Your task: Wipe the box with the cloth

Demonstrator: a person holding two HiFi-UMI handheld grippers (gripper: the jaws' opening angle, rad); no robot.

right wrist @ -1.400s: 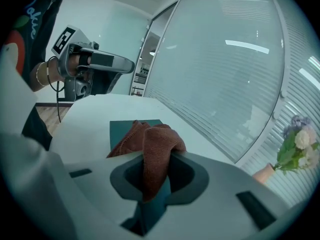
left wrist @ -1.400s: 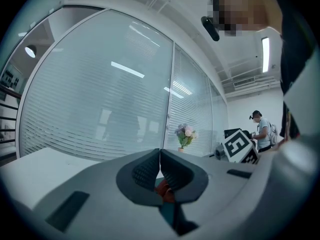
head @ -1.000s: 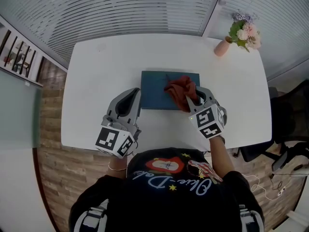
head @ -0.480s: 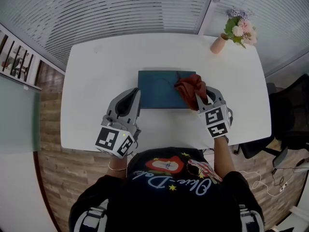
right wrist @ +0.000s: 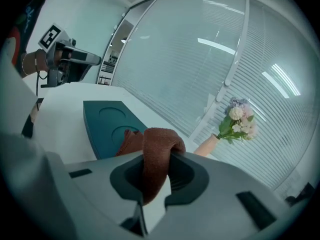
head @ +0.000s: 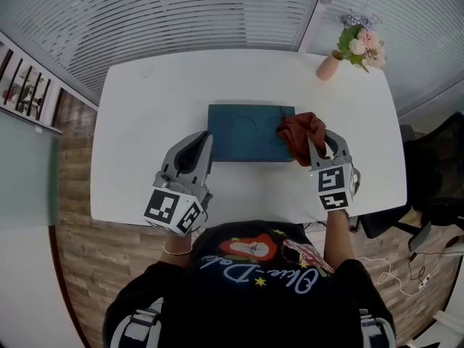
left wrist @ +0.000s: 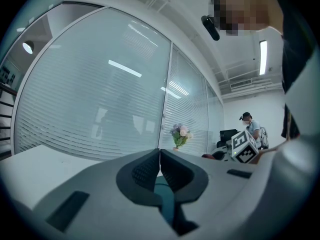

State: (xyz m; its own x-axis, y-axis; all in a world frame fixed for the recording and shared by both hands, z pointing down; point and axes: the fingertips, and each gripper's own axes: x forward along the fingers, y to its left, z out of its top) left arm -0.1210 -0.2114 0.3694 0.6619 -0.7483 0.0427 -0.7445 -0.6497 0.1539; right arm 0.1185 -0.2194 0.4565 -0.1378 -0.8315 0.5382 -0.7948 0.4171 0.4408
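- Pinches a fold of the rust-brown cloth [right wrist: 156,146] between the jaws of the right gripper [right wrist: 158,161], clamped firmly on it; reads clearly only in the right gripper view
- Drapes the rest of the cloth just ahead of those jaws, onto the nearest end of the dark teal box [right wrist: 107,116]
- Reveals two round recesses in the box top from the right gripper view, where the head view gives only one faint circle
- Holds the left gripper [head: 204,143] with jaws pressed together on nothing, confirmed in the left gripper view by the two pads meeting tip to tip
- Places those shut tips just beside the box's near corner in the head view; cannot tell whether touching
- Catches only a teal sliver of the box below the jaw tips in the left gripper view, so no cloth contact visible there
- Picks up, off to the right of the left gripper's jaws, the other gripper's marker cube [left wrist: 243,146] and a person [left wrist: 248,126] far behind it, neither background detail visible from the head
- Finds the pink vase of flowers [head: 332,67] well beyond the right gripper, slightly to its right, near the far edge of the white table [head: 145,122]
- Lays out box, cloth and both grippers together only in the head view
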